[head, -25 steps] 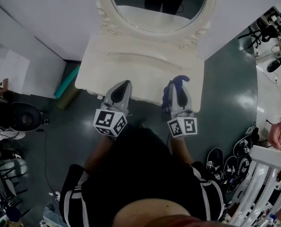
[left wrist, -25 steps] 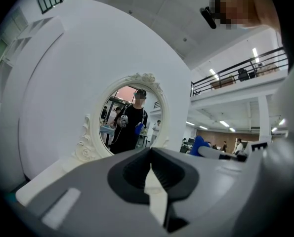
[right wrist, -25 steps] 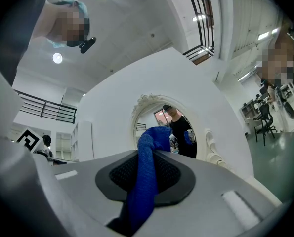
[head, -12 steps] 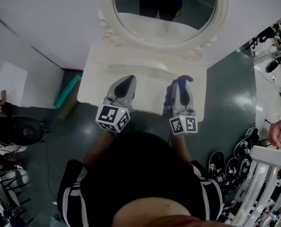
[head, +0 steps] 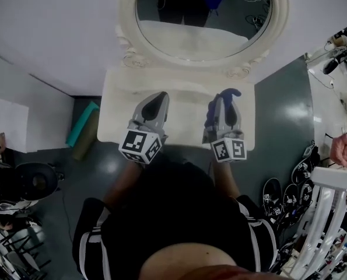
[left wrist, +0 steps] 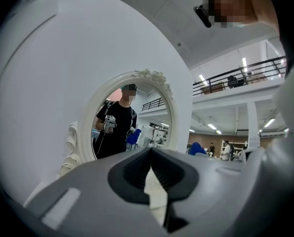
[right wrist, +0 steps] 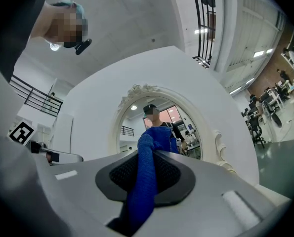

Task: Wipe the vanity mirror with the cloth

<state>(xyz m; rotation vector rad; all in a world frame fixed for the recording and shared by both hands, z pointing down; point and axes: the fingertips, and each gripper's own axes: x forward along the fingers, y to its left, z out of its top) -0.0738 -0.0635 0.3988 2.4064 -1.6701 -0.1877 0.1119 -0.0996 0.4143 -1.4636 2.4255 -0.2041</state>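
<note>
I clamp the blue cloth in my right gripper with its end poking past the tips — ready to meet the mirror ahead — while my left gripper, closed on nothing, idles alongside.

You are pinching woven blue cloth in the right gripper's matt grey plastic, facing the glossy mirror glass

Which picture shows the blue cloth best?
The right gripper view: the cloth fills the middle, pinched in the right tool. The head view shows only a small blue tip. The left gripper view doesn't clearly show it.
</note>
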